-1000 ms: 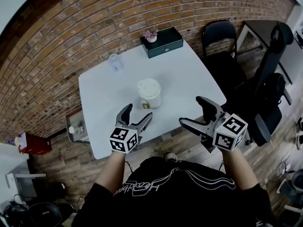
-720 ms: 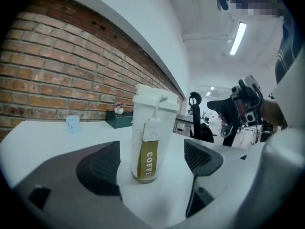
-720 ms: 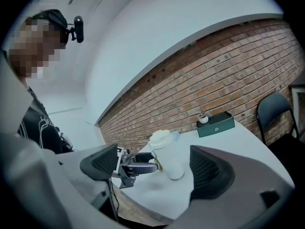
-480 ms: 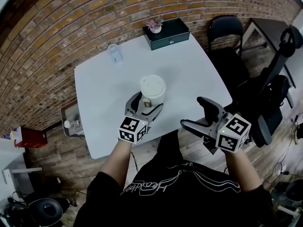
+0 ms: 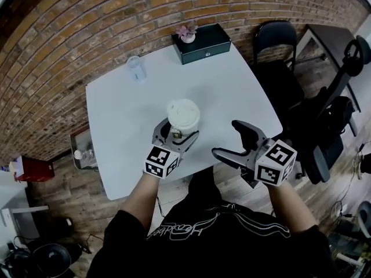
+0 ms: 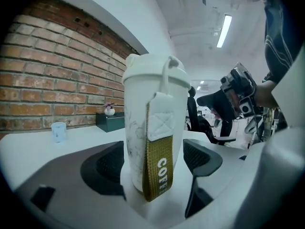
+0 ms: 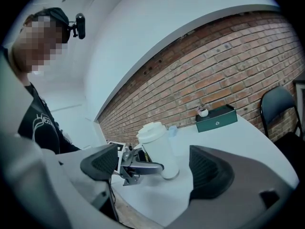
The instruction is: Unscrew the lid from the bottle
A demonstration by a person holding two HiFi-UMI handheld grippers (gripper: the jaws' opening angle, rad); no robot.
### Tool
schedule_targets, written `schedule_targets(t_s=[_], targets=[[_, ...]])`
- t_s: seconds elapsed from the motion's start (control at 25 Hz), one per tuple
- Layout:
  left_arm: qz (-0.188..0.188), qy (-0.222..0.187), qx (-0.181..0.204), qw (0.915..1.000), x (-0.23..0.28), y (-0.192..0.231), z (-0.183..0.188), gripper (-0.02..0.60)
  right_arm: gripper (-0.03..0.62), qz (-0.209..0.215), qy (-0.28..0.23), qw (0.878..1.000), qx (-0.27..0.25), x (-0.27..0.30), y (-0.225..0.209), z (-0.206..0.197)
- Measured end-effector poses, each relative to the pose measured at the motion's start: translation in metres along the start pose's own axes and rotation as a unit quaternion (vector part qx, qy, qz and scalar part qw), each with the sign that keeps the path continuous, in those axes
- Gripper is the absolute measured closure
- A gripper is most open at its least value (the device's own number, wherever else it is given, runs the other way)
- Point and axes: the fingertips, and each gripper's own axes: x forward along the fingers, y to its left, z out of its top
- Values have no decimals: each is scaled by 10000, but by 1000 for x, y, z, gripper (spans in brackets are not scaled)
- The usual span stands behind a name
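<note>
Over the white worktop (image 5: 232, 91), the head view shows the left tool (image 5: 178, 128) with its jaws apart on either side of the white bottle (image 5: 183, 120). The bottle stands upright near the front edge with its lid (image 5: 183, 110) on. The right tool (image 5: 226, 138) hangs to the bottle's right, jaws wide and empty. The left gripper view shows the bottle between both pads, with an olive strap (image 6: 159, 171) hanging down its front. The right gripper view shows the bottle standing beyond the spread jaws, with a dark green box (image 7: 216, 119) farther back.
</note>
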Motion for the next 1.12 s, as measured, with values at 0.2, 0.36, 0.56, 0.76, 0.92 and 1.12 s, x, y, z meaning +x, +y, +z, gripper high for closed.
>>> schedule_targets(t_s=[0.2,0.36,0.56,0.76,0.92,1.12], targets=[[-138,141,65,9998,0,0,-3,218,149,125,31,9995,-286,28,-2,6],[-173,173,37,9997,0,-1,-5,224,149,125,98,9972,-734,50,2,12],[-207,205,40,9996,-1,-1,-5,225,152,242,210,9907,-1325,77,12,21],[-235,208,37,9995,-1,-2,-5,227,165,327,237,9843,-1720,99,14,28],[-254,200,38,9995,-2,-2,-5,227,176,410,370,9771,-2055,110,15,26],[-264,188,39,9995,-2,-2,-5,227,206,421,449,9736,-2199,116,13,20]])
